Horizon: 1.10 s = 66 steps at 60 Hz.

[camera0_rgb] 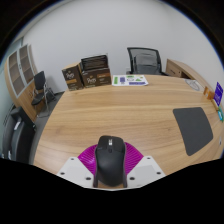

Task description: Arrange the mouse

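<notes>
A black computer mouse [110, 160] sits between the two fingers of my gripper [110, 165], its buttons pointing away from me. The magenta pads [90, 157] press against both of its sides, so the gripper is shut on it. The mouse is over the near edge of a wooden table [120, 115]. A dark grey mouse mat [192, 128] lies on the table to the right, well beyond the fingers.
Brown boxes [90, 72] stand at the table's far left edge. A black office chair [144, 60] is behind the far side, and another chair [38, 92] stands on the left. Papers [130, 80] lie at the far edge. A small blue box [218, 96] sits at the far right.
</notes>
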Each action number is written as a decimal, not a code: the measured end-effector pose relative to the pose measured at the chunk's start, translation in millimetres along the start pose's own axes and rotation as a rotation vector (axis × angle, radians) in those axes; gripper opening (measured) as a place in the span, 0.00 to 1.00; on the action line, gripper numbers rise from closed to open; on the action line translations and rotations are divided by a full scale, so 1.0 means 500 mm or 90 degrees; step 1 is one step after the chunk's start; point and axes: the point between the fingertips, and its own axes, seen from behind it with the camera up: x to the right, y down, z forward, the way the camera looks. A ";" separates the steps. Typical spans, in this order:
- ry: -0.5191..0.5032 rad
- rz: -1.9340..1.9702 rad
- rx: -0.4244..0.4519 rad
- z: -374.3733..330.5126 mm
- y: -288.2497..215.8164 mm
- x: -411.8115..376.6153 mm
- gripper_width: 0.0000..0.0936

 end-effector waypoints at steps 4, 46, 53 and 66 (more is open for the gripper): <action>-0.009 0.007 0.004 -0.026 -0.038 0.012 0.34; 0.161 0.052 0.067 -0.071 -0.240 0.692 0.34; 0.146 0.061 0.034 -0.022 -0.184 0.733 0.35; 0.128 0.039 0.001 0.029 -0.117 0.746 0.35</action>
